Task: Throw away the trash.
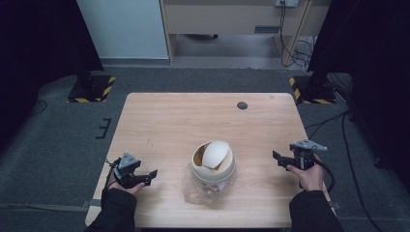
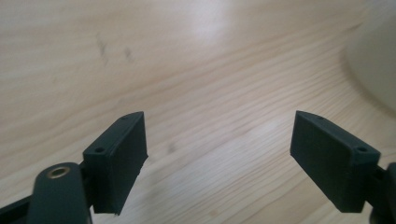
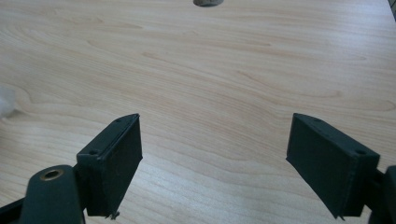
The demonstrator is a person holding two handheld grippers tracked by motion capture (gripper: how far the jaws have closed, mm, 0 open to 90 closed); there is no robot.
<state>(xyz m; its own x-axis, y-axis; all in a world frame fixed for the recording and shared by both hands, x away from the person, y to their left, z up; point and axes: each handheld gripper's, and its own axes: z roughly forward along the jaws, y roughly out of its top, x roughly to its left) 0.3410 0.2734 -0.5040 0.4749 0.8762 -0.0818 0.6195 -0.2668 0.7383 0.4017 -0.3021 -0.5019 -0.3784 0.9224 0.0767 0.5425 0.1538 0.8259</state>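
Observation:
A cream-white round container (image 1: pixel 213 170) stands at the table's front middle. Its domed lid (image 1: pixel 215 153) is tilted, with brownish contents showing inside. It rests on crumpled clear plastic (image 1: pixel 193 190). My left gripper (image 1: pixel 151 175) lies low at the front left, pointing toward the container, apart from it. Over bare wood in the left gripper view, the left gripper (image 2: pixel 219 144) is open, and the container's blurred white side (image 2: pixel 378 56) shows at the right edge. My right gripper (image 1: pixel 276 157) is held at the right, also apart. In its own view, the right gripper (image 3: pixel 215 149) is open and holds nothing.
The wooden table (image 1: pixel 169 121) has a dark round cable hole (image 1: pixel 242 105) near its back edge, and the hole (image 3: pixel 208 2) appears again in the right gripper view. Dark stands with yellow-black bases (image 1: pixel 92 89) flank the table on grey carpet.

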